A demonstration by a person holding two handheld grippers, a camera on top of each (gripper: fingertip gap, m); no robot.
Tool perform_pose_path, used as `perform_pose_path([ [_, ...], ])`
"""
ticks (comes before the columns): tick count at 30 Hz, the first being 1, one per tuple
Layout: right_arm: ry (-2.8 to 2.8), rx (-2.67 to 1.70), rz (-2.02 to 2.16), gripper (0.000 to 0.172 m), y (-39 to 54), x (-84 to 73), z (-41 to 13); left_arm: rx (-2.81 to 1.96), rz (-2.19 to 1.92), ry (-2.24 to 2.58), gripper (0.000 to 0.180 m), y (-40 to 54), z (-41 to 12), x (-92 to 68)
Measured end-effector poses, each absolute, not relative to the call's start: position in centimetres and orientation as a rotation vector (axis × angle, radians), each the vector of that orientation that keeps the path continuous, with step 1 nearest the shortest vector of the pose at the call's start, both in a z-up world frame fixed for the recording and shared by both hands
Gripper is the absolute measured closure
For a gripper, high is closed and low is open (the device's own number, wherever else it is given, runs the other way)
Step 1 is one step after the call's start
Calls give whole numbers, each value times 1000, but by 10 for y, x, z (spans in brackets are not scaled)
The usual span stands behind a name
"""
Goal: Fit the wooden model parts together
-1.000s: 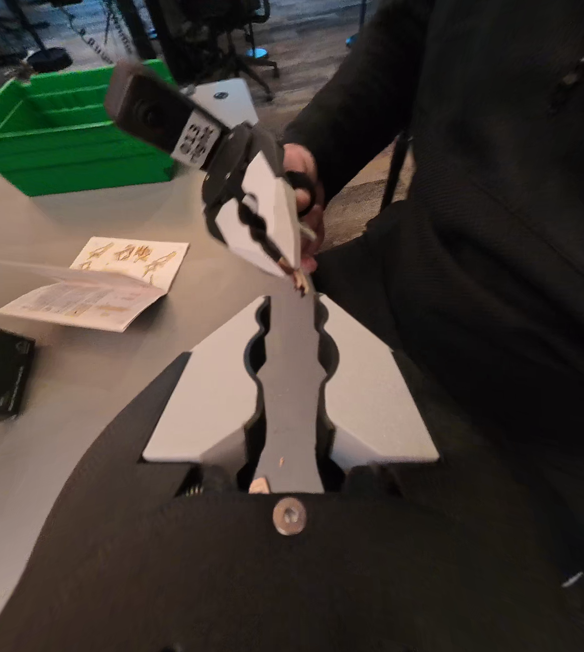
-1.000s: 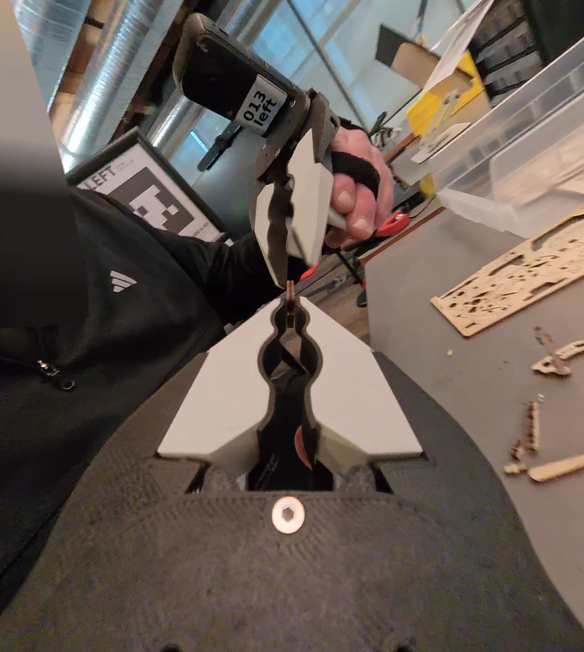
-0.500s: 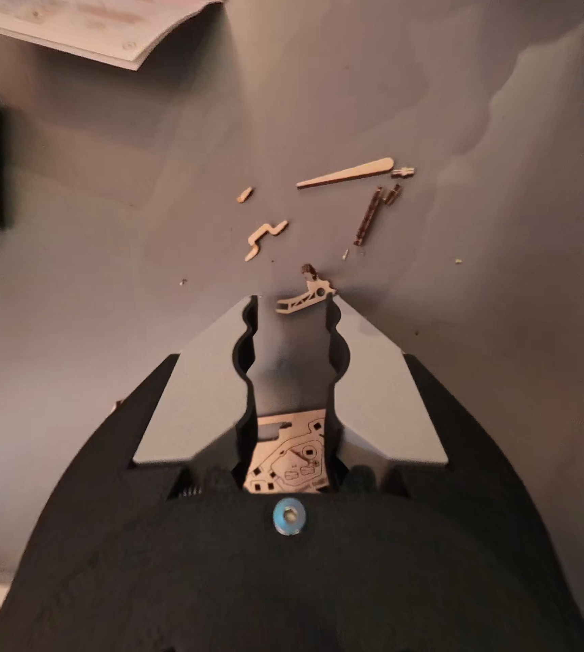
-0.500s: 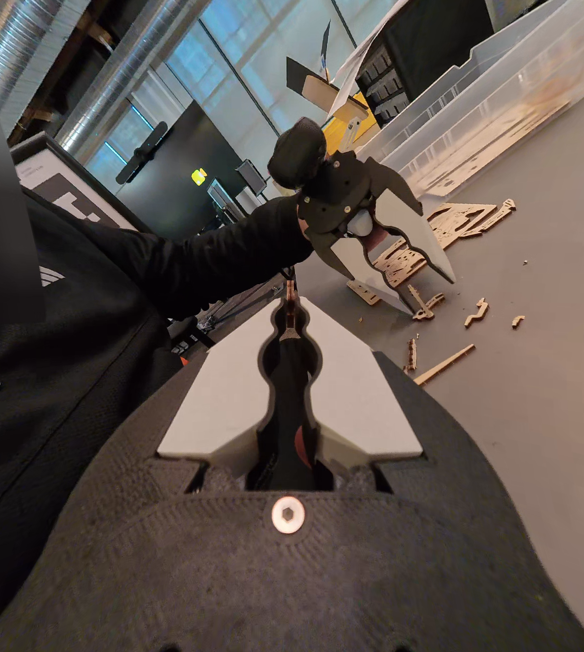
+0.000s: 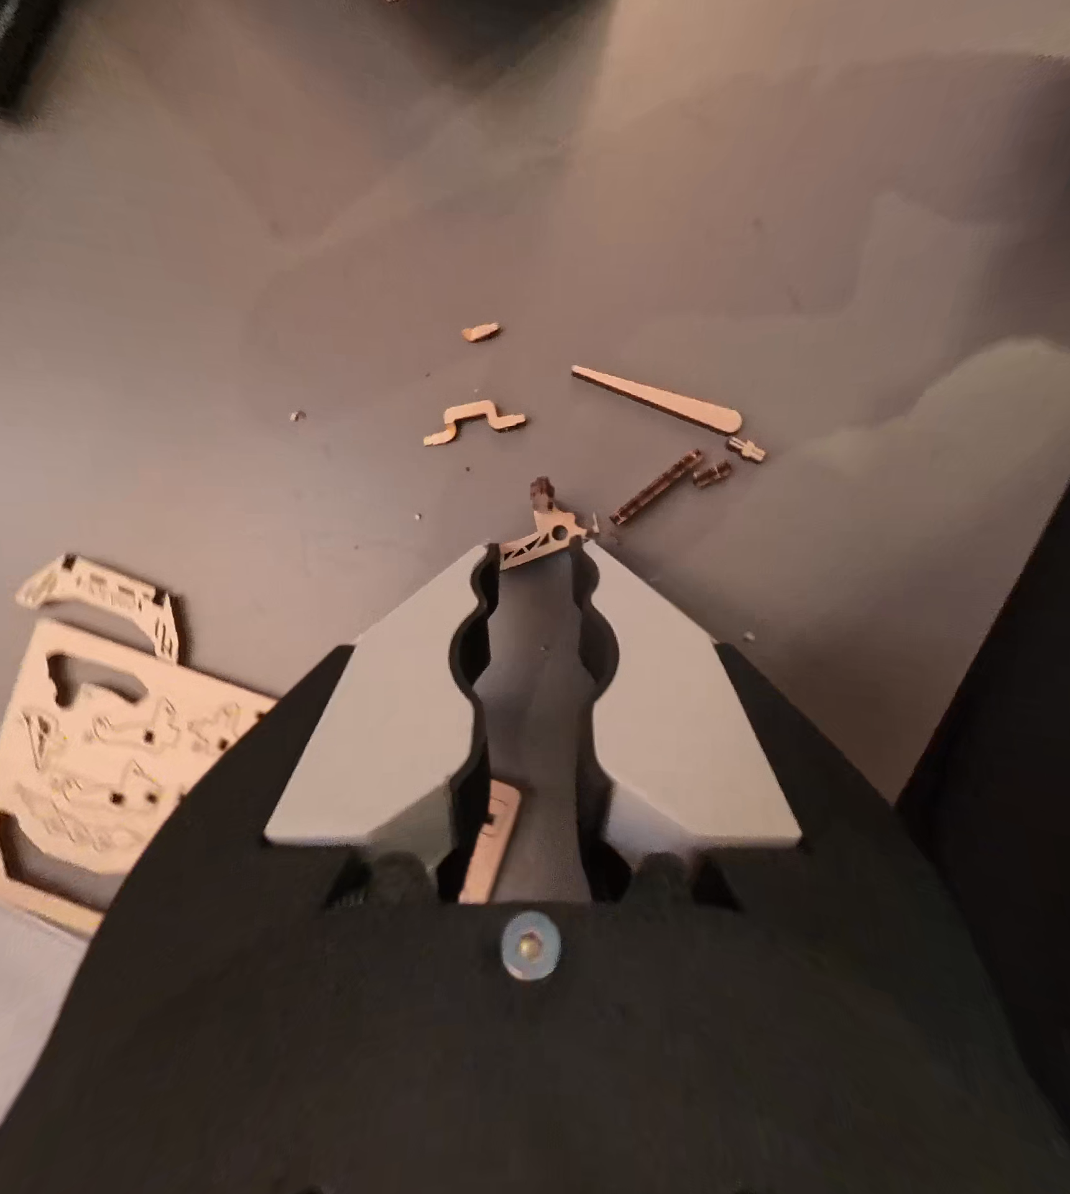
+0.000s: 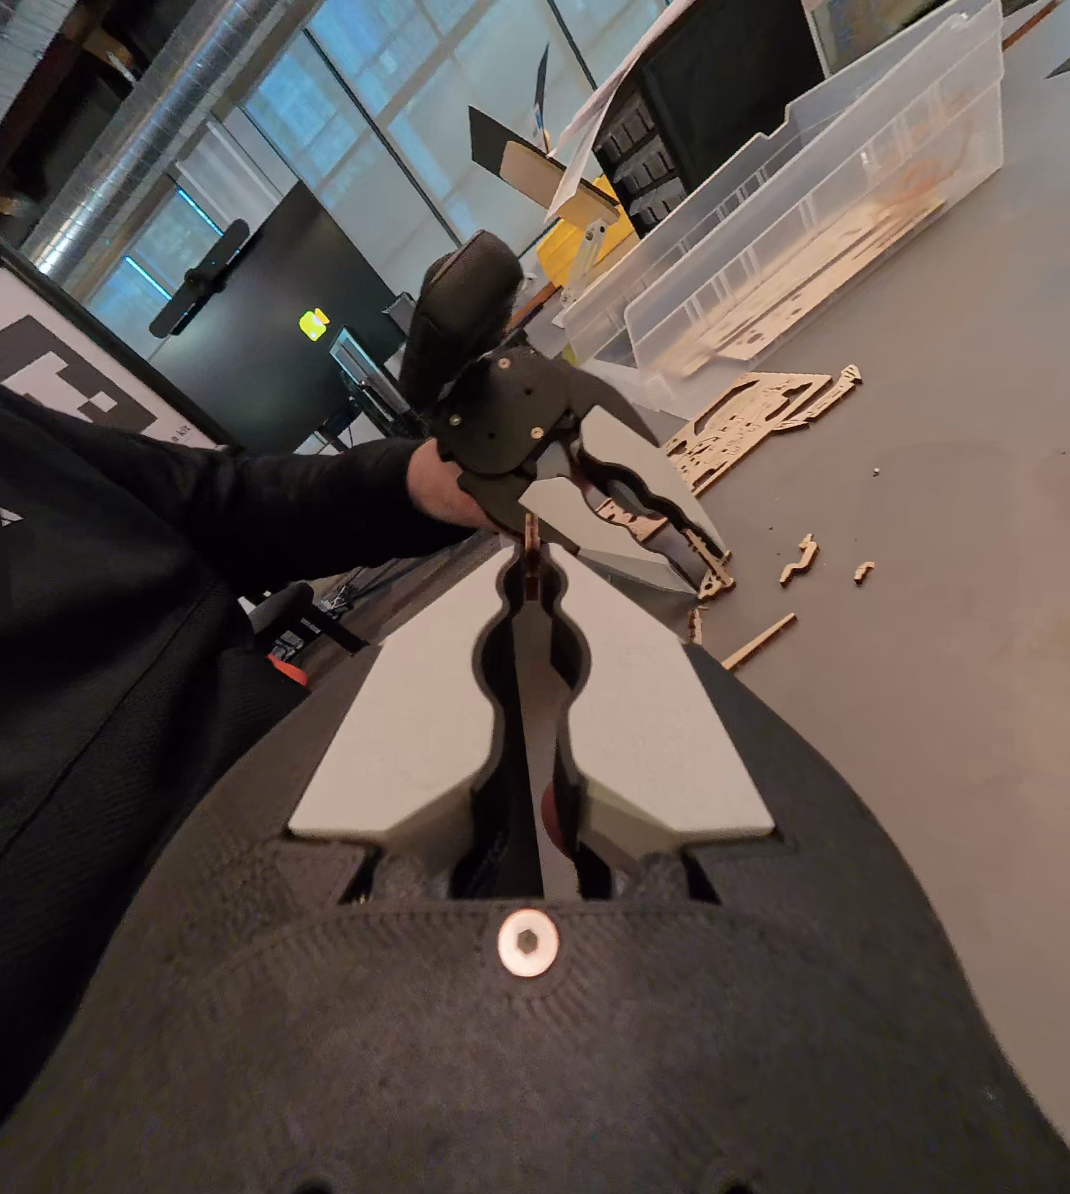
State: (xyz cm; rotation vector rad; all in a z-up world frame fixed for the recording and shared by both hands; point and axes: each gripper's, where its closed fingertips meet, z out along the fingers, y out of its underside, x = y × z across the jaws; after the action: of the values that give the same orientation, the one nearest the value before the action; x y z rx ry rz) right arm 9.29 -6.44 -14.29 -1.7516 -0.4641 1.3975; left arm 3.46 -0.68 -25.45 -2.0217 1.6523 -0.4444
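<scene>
Meanwhile, the left gripper [image 5: 535, 555] had been lowered and narrowed around a latticed wooden part [image 5: 542, 539] on the bench [image 5: 196, 323], possibly pinched, while a thin piece [image 6: 529, 549] remained clamped in the right gripper [image 6: 530, 557].

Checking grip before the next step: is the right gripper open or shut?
Shut: the right gripper has its fingers pinching a thin wooden piece.

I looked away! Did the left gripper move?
Yes. The left gripper swung down from above the right fingertips to the wooden parts on the table.
</scene>
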Motion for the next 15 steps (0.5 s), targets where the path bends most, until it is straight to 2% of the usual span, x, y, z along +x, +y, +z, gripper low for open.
perform_pose_path([
  [3,-451,-1778,1375,170,-61,93,-148,-2117,-496,1534,154,-20,-253,36],
  [7,-449,-1788,1361,171,-61,93,-149,-2013,-463,1596,143,-23,-247,33],
  [10,-455,-1788,1364,171,-61,91,-150,-1853,-494,1700,148,-23,-242,40],
  [15,-452,-1798,1363,171,-60,90,-151,-1829,-314,1777,160,-15,-254,37],
])
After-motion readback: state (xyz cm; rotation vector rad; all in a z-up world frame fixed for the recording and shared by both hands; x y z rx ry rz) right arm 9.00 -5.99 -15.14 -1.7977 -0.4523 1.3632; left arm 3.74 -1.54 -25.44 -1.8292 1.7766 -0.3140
